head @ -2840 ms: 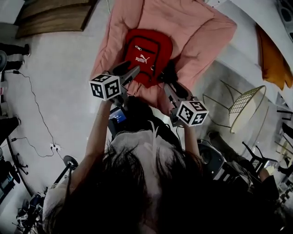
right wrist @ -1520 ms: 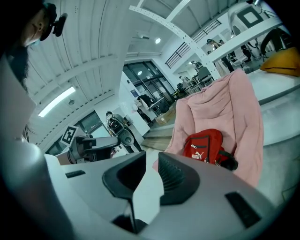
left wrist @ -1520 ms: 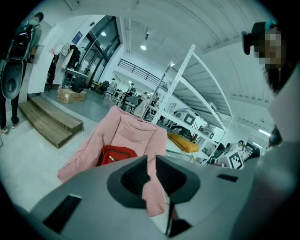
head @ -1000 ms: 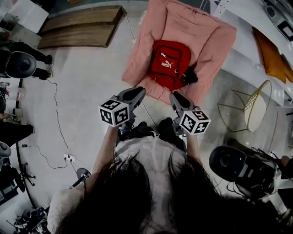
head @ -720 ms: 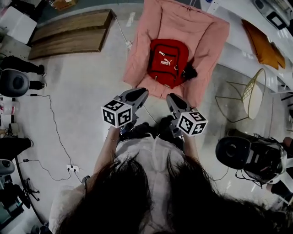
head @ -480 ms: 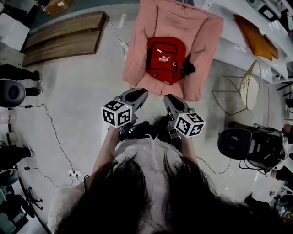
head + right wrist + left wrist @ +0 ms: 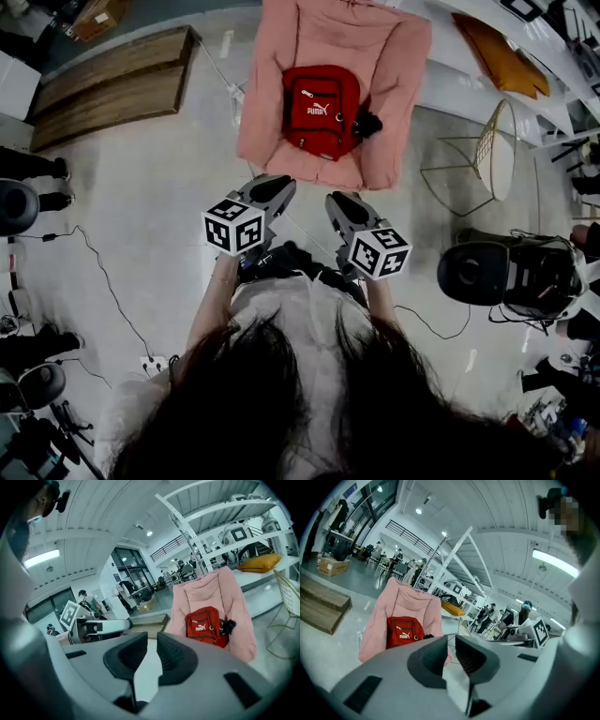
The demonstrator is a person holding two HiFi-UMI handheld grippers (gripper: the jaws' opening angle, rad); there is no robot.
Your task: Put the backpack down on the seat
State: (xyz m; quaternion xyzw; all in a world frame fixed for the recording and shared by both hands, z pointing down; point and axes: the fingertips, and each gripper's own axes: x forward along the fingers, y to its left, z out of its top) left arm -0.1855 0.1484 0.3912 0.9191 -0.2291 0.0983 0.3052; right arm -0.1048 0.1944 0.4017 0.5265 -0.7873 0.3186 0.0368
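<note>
The red backpack (image 7: 314,111) rests upright on the seat of the pink padded chair (image 7: 394,56), with a black strap bunched at its right side. Neither gripper touches it. My left gripper (image 7: 272,186) and right gripper (image 7: 339,202) hover over the floor, short of the chair's front edge and pointing at it. In the left gripper view the backpack (image 7: 403,631) shows beyond the jaws of the left gripper (image 7: 450,643), which stand nearly together and empty. The right gripper (image 7: 152,641) has just been closing, with nothing between its jaws; the backpack (image 7: 204,625) lies ahead.
A gold wire chair (image 7: 478,159) stands right of the pink chair. A wooden platform (image 7: 103,84) lies at the upper left. A black machine (image 7: 511,277) sits at the right, and cables (image 7: 103,272) trail over the floor. An orange cushion (image 7: 502,56) lies on a white ledge.
Both grippers have drawn back from the backpack, which stays on the seat. The chair now sits farther from them and higher in the head view.
</note>
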